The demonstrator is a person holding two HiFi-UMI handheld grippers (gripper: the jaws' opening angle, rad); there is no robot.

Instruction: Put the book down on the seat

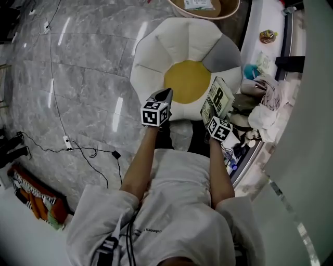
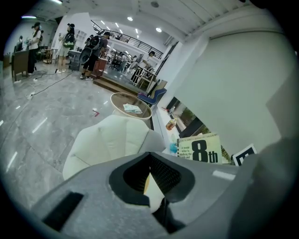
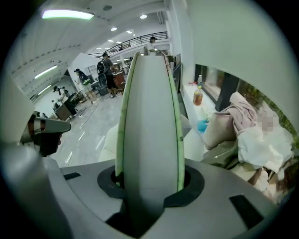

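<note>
The seat (image 1: 156, 49) is a flower-shaped cushion chair with white petals, one grey petal and a yellow centre (image 1: 187, 80). My right gripper (image 1: 212, 118) is shut on the lower edge of the book (image 1: 217, 100), a pale green cover printed "8th". The book stands upright over the seat's right front petal. In the right gripper view the book's spine (image 3: 149, 121) rises straight from between the jaws of the right gripper (image 3: 149, 184). My left gripper (image 1: 164, 95) hovers over the seat's front edge, shut and holding nothing. The left gripper view shows the seat (image 2: 107, 140) and the book (image 2: 201, 149).
A ledge on the right carries heaped clothes and bags (image 1: 263, 104) and a snack packet (image 1: 268, 36). A round table (image 1: 208, 8) stands behind the seat. Cables (image 1: 78, 148) trail across the marble floor at left. People (image 2: 70, 42) stand far off.
</note>
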